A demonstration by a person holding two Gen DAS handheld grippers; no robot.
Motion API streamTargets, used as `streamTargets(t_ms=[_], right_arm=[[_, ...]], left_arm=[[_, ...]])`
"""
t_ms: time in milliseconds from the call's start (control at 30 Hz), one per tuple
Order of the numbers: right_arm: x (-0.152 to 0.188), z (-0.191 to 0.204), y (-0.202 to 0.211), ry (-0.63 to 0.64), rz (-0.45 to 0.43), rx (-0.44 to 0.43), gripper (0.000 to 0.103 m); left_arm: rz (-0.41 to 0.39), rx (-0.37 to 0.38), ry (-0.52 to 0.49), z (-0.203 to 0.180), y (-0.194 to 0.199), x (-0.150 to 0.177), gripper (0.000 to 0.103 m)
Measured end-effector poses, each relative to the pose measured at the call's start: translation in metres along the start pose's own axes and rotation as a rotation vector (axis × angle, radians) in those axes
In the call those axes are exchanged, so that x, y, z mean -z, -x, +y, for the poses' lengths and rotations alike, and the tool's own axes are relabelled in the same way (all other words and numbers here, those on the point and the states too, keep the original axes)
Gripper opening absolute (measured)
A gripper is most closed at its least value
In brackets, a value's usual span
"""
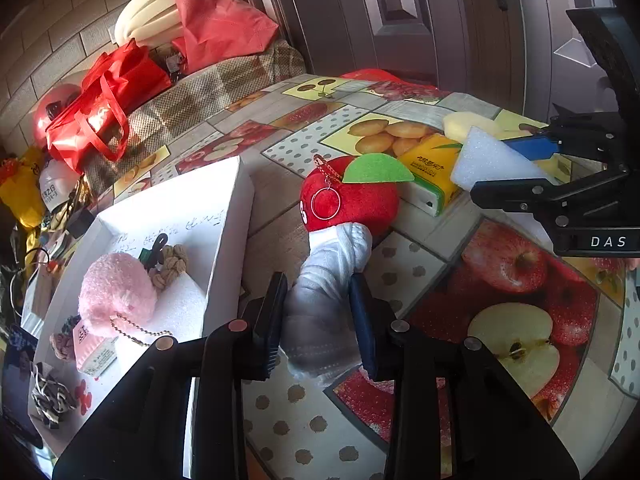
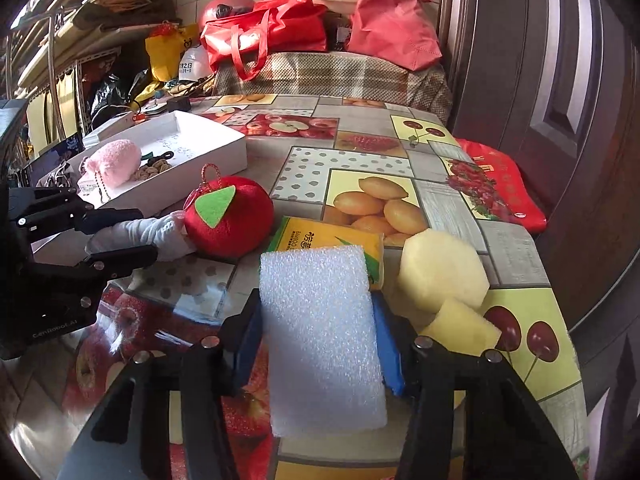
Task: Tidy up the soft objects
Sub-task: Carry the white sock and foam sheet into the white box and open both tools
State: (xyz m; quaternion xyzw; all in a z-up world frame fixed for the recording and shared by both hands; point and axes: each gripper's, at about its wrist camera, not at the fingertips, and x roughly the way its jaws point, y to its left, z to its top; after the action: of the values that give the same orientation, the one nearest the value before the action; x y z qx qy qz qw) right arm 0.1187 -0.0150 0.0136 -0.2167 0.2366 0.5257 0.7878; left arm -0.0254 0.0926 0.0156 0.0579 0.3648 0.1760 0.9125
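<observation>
Sock (image 1: 328, 280): lying on the counter (image 1: 420, 240) against the apple plush (image 1: 352, 196), left gripper (image 1: 318, 312) fingers squeezing it.
Foam block (image 2: 320, 332): right gripper (image 2: 316, 344) fingers pinching its sides.
Box (image 1: 224, 216): sitting just left.
Risk: sock is probably dragging the plush along; foam may be slipping out.
</observation>
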Motion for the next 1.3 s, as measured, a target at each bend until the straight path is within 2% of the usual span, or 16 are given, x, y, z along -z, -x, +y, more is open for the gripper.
streamTargets(t_ms=[167, 233, 367, 533, 700, 1300], right_arm=[[0.002, -0.006, 0.027, -0.033, -0.143, 0.033, 0.051], [0.005, -0.009, 0.042, -0.058, -0.229, 0.07, 0.051], [0.011, -0.015, 0.075, -0.138, -0.384, 0.119, 0.051], [0.021, -0.006, 0.106, -0.181, -0.522, 0.18, 0.051], [0.022, 0.006, 0.11, -0.195, -0.542, 0.174, 0.051], [0.014, 0.044, 0.098, -0.146, -0.508, 0.098, 0.051]], left_arm=[[-0.121, -0.014, 0.016, 0.003, 0.023, 0.002, 0.027], [-0.204, -0.006, 0.038, 0.007, 0.039, 0.005, 0.027], [-0.379, -0.041, 0.086, 0.014, 0.072, 0.016, 0.027], [-0.434, -0.036, 0.182, 0.026, 0.091, 0.027, 0.027], [-0.43, -0.019, 0.252, 0.039, 0.095, 0.033, 0.027], [-0.42, -0.025, 0.293, 0.054, 0.111, 0.055, 0.027]])
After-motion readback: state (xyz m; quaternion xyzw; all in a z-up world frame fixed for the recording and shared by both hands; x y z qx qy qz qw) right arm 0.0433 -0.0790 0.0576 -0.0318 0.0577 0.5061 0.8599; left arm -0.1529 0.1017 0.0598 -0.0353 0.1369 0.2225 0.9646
